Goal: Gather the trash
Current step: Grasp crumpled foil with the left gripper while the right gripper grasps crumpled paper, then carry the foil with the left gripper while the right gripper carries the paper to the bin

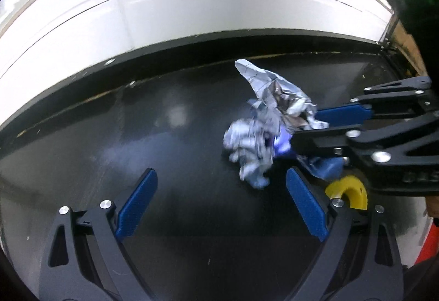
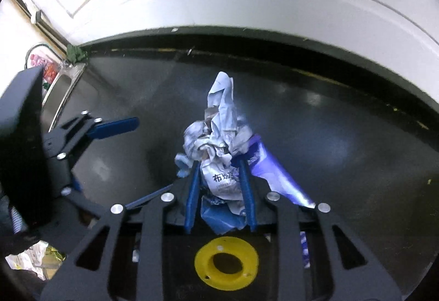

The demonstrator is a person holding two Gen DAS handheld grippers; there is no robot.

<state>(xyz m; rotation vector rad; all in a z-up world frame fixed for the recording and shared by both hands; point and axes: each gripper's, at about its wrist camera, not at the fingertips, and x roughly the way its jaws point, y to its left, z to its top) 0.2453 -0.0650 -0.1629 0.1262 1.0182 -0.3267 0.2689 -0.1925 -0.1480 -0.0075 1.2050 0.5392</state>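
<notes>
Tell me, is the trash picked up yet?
Almost. The right gripper has its jaws pressed on the crumpled wrapper, which sits low over the black table; whether it has lifted off is unclear. The left gripper is open and empty beside it. No other trash lies on the table. No bin shows, so dropping the wrapper in one is left.

The right tongs (image 2: 219, 175) point steeply down, blue pads nearly parallel and pressed on a crumpled wrapper (image 2: 219, 136) that fills the gap between them. The left tongs (image 1: 219, 199) also tilt downward, jaws spread wide with nothing between the pads, set just beside the right pair, whose black linkage crosses the left camera's view from the right
</notes>
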